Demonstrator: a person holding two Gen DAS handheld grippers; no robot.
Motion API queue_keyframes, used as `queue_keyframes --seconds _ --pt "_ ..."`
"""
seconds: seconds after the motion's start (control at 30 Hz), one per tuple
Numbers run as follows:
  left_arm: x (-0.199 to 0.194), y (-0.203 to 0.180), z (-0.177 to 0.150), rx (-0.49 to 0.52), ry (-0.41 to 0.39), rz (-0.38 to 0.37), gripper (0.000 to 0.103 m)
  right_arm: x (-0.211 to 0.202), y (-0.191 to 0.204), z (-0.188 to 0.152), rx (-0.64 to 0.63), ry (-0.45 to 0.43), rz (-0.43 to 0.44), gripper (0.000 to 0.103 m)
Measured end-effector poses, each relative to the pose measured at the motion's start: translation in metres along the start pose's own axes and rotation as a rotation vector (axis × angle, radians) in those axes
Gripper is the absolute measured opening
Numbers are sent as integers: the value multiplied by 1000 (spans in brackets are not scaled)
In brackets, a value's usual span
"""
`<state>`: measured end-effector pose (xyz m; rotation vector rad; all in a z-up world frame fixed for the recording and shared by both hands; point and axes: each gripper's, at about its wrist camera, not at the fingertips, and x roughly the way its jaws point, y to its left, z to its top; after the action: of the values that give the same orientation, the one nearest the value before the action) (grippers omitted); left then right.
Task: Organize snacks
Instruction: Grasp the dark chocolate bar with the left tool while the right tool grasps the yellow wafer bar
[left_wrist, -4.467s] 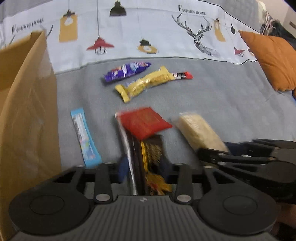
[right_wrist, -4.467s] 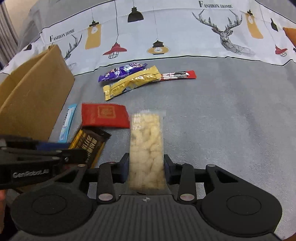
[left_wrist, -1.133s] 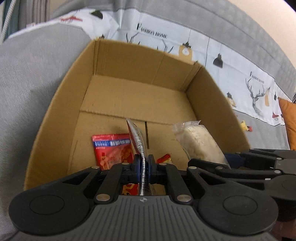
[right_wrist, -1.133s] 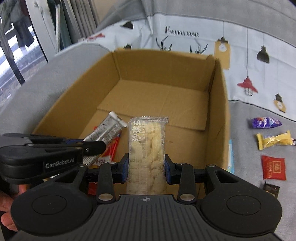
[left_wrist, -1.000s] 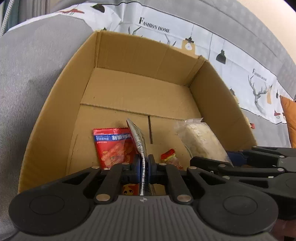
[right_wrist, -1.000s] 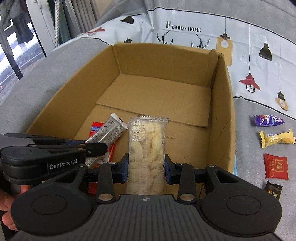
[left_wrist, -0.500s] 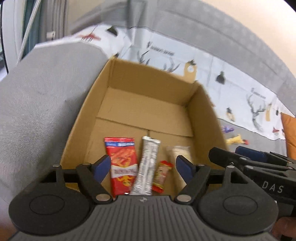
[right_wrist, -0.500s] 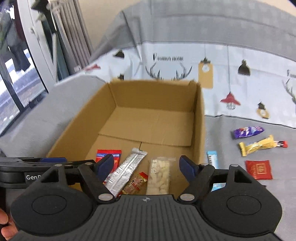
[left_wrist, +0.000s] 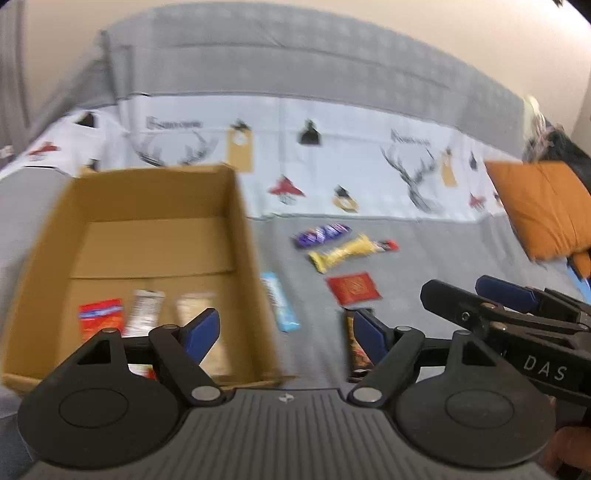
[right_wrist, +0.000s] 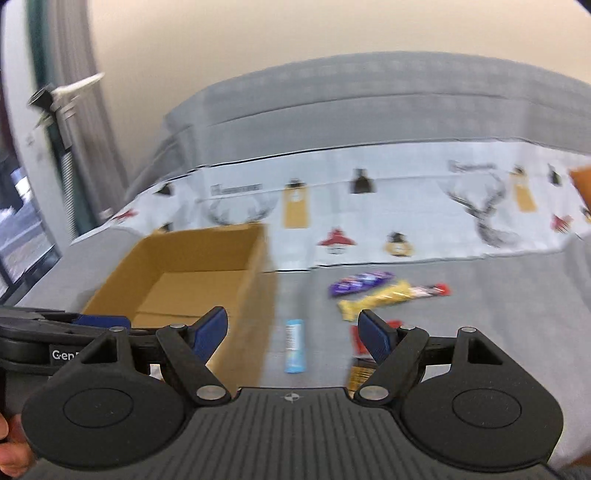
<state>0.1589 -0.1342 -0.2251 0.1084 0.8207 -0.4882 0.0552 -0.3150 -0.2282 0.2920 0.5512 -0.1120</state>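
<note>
While both hand-held grippers hang spread and empty, the left hand-held gripper (left_wrist: 284, 332) should be lowered over the dark bar (left_wrist: 355, 347) beside the cardboard box (left_wrist: 255, 266) (three packets already lie inside), the right hand-held gripper (right_wrist: 293, 332) over the blue stick (right_wrist: 294, 345) on the bed (right_wrist: 498, 314).

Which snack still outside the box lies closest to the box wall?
The light blue packet, lying right beside the cardboard box; the purple, yellow, red and dark snacks lie farther right.

Grey bed (left_wrist: 424, 258), cardboard box (left_wrist: 243, 236), loose snack packets (left_wrist: 345, 253), orange cushion (left_wrist: 543, 206)
</note>
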Motion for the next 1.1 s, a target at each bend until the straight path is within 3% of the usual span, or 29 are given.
queue_keyframes --seconds 0.23,0.4,0.5,0.53,0.6,0.63,0.7,0.77,0.83,0.93,1.1 --pt "67 -56 -7 108 84 3 83 28 -79 -40 183 48 -57 79" --pt "133 -70 -20 67 187 -79 78 63 -122 -62 286 114 -60 76" --pt "173 -77 -23 43 256 -88 72 86 -143 -62 338 147 -50 74" --pt "187 -79 -24 39 273 -91 71 94 -148 -61 337 154 -47 74" --pt "217 -87 -27 77 337 -55 52 109 -158 -58 334 167 -44 74" --pt "228 -87 -27 77 347 -70 51 117 -163 -57 339 173 -40 74" --pt "242 -88 -16 60 367 -107 26 132 -172 -57 358 192 -36 72" --pt "246 -89 -2 93 336 -49 16 147 -173 -54 344 211 -36 72" --pt "251 -75 9 74 307 18 16 166 -169 -50 306 228 -12 72" --pt "262 -43 14 -38 333 -5 17 194 -158 -41 248 240 28 72" --pt "266 -28 15 -106 329 -45 16 241 -139 -25 149 239 102 72"
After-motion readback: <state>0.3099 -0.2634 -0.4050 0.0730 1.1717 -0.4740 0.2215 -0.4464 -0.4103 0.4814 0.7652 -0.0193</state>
